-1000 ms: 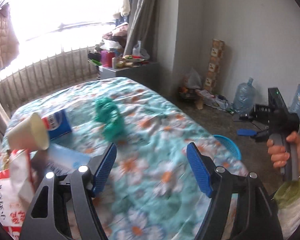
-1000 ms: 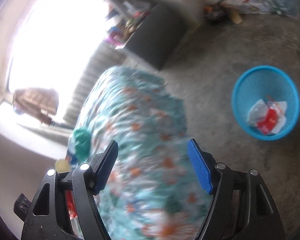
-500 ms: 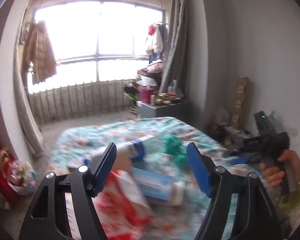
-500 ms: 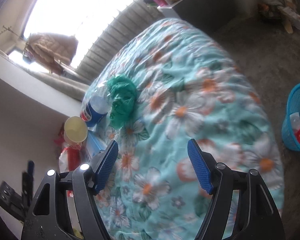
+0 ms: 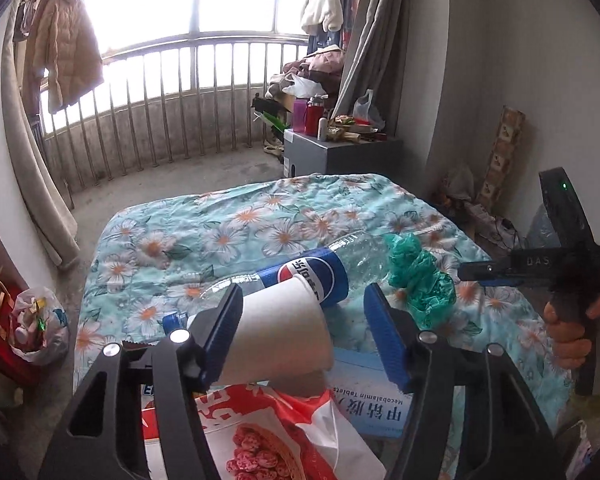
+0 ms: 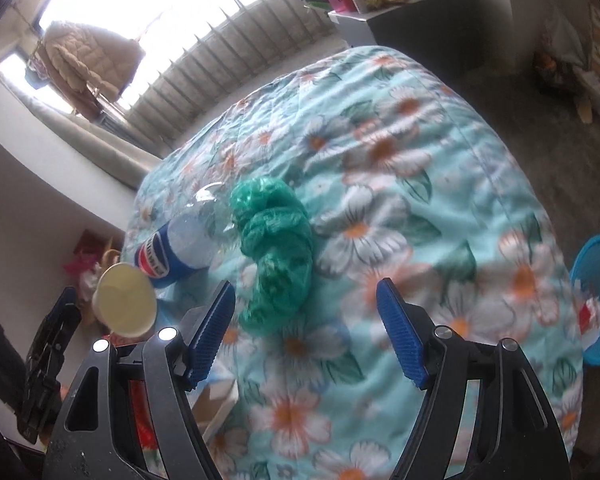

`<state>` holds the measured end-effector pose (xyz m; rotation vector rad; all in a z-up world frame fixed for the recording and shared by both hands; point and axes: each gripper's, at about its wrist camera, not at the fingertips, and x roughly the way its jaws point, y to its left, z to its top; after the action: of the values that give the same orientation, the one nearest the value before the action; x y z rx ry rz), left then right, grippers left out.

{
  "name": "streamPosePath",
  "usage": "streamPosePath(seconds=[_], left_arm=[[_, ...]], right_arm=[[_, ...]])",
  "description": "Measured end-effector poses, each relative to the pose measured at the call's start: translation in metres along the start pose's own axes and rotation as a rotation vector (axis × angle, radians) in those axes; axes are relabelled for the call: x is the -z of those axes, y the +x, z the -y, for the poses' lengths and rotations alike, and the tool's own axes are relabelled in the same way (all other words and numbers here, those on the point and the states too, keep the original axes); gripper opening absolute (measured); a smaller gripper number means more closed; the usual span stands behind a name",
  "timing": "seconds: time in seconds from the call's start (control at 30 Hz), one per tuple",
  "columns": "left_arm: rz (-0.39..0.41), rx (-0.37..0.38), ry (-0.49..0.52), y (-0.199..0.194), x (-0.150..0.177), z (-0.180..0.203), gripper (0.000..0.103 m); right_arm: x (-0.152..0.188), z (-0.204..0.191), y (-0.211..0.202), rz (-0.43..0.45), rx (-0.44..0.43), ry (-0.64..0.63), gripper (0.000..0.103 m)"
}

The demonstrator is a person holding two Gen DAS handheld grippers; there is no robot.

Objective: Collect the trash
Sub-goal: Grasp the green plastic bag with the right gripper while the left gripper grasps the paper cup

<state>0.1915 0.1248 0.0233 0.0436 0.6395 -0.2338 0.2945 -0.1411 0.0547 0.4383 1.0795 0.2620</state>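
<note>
On the floral-covered table [image 5: 240, 224] lie a white paper cup [image 5: 278, 336], a clear Pepsi bottle [image 5: 312, 272], a crumpled green plastic bag [image 5: 416, 276], a blue-and-white medicine box [image 5: 364, 400] and a red-and-white snack bag [image 5: 268, 436]. My left gripper [image 5: 306, 338] is open, with the cup lying between its fingers against the left pad [image 5: 220, 332]. My right gripper [image 6: 306, 332] is open and empty, just above the green bag [image 6: 276, 240]. The cup [image 6: 124, 304] and the bottle [image 6: 180, 248] show to its left.
A blue trash basket [image 6: 598, 300] with wrappers stands on the floor off the table's right side. A grey cabinet [image 5: 340, 152] with clutter stands beyond the table. A full plastic bag [image 5: 40, 324] sits on the floor at the left.
My left gripper has swung down onto the trash pile, so the cup now lies between its fingers. My right gripper has moved in from the basket side toward the green bag.
</note>
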Motion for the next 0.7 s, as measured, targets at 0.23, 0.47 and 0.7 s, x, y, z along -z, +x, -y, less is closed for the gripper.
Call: streamPosePath(seconds=[0.23,0.47,0.7], left_arm=[[-0.037,-0.101,0.056,0.024,0.007,0.002,0.043],[-0.044,-0.112,0.055,0.018,0.008,-0.001,0.024],[-0.018,-0.129,0.033,-0.003,0.008,-0.013,0.003]], right_arm=[[-0.021,-0.016,0.039,-0.026,0.049,-0.016,0.07],[-0.016,-0.016,0.052,-0.061,0.011,-0.011,0.054],[-0.006,-0.011,0.033,-0.066,-0.052,0.007,0.037]])
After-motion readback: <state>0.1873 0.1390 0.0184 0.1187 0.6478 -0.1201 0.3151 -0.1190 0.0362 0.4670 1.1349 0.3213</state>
